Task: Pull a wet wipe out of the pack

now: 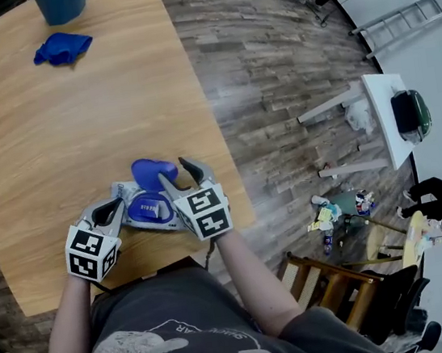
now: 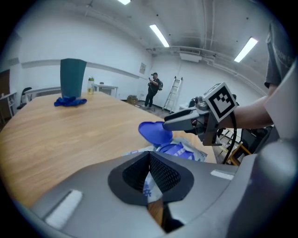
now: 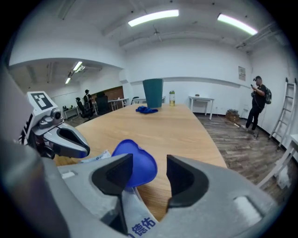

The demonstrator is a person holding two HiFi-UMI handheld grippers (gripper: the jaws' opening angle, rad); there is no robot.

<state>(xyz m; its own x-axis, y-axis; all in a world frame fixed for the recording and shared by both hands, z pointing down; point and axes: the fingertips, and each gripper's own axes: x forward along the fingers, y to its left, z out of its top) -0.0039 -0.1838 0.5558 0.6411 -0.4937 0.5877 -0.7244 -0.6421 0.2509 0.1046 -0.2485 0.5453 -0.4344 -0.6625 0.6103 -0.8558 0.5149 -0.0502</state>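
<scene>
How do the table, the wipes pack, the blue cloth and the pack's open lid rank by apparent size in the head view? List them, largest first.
1. table
2. wipes pack
3. blue cloth and open lid: these look alike, and the lid is nearer the camera, so they are unranked.

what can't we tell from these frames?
- wipe at the pack opening: head view, small, partly behind right gripper; right gripper view, open lid and jaw block it.
- pack print: right gripper view, cut off by bottom edge; head view, too small.
- teal bin: head view, top edge crops it.
</scene>
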